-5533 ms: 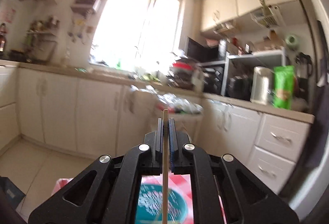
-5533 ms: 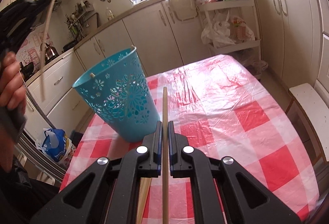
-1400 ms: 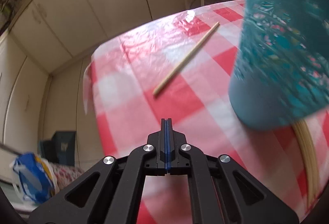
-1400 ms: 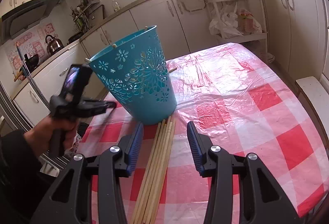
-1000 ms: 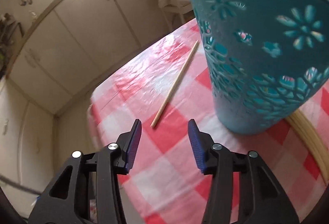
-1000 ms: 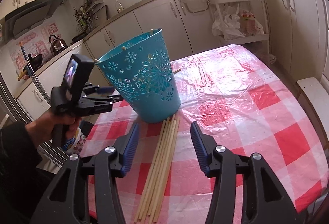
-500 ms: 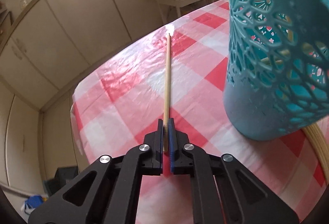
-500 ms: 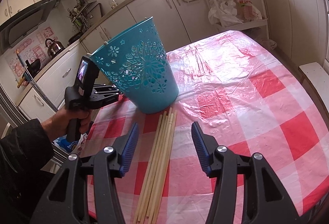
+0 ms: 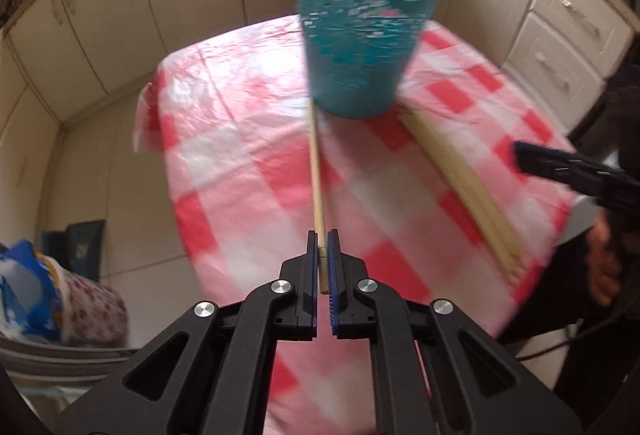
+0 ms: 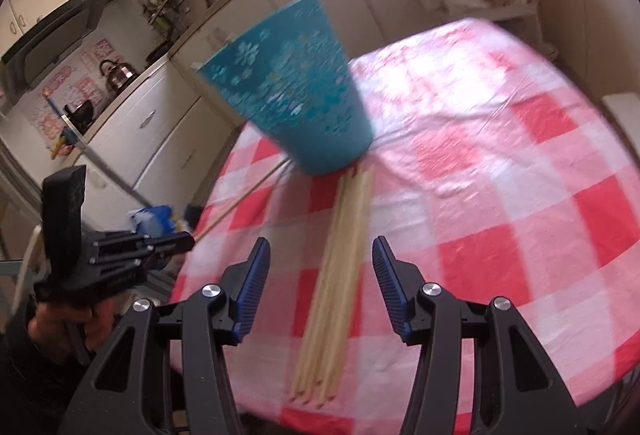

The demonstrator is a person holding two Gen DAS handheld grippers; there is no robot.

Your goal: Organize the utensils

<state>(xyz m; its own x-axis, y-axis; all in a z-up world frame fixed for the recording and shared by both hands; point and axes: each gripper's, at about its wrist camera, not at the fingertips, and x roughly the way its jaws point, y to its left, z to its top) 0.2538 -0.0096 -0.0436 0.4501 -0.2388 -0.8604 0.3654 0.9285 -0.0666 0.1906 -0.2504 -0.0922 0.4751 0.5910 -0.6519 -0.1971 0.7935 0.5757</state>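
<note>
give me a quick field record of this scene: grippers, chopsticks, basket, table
left gripper: shut on a single chopstick
right gripper: open, above the chopstick bundle
basket: teal, upright on the table, chopstick tips at its rim
bundle: flat on the cloth, one end by the basket's base
table: red-and-white checked cloth

A teal plastic basket (image 10: 296,95) with cut-out flower patterns stands upright on the worktop, narrower at its base, with a few stick ends showing above its rim. A bundle of pale wooden chopsticks (image 10: 340,267) lies flat side by side, running from the basket's base toward the near edge of the worktop. One more chopstick (image 9: 317,179) is raised off the cloth, one end clamped, the other end reaching to just beside the basket's base.
</note>
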